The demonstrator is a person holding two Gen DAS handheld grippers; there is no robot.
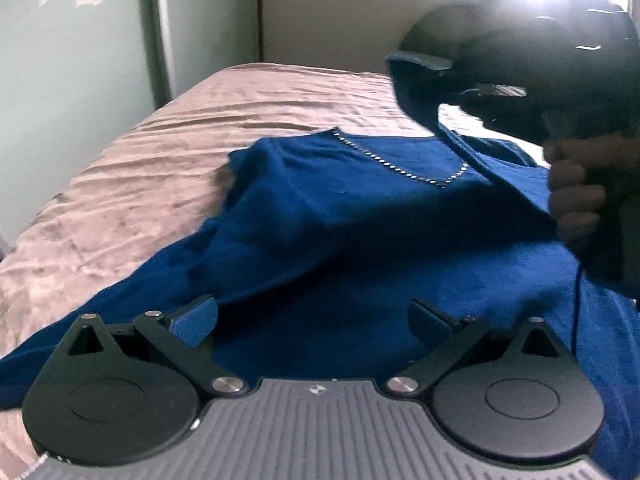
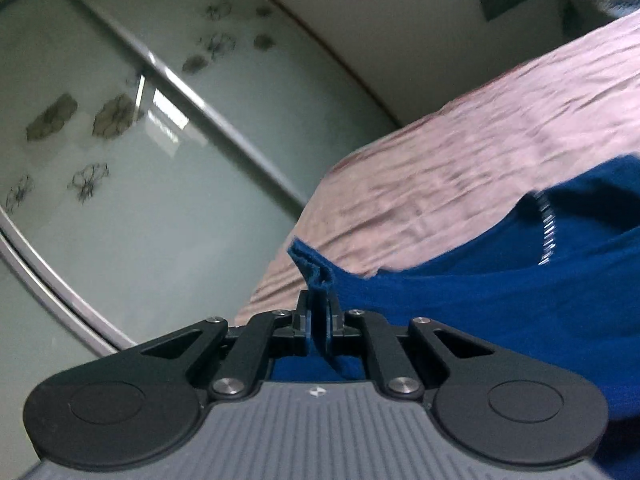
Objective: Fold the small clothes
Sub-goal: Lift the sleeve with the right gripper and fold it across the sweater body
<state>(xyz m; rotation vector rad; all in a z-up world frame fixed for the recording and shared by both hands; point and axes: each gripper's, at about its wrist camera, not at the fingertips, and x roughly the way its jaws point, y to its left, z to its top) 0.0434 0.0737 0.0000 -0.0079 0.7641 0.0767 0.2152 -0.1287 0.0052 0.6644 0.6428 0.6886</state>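
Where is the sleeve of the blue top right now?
Pinched in the right gripper, the sleeve is lifted above the pink bedspread, upper right in the left wrist view.

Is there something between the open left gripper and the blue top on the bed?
Nothing visible. The left gripper hangs open directly over the blue top, only cloth below its fingers. The right gripper is off to the side, shut on a lifted edge.

A wrinkled pink bedspread [image 1: 168,128] covers the bed, and beside it stands a frosted glass wardrobe door [image 2: 132,184] (printed with dark flower motifs) against a pale wall [image 1: 340,8].
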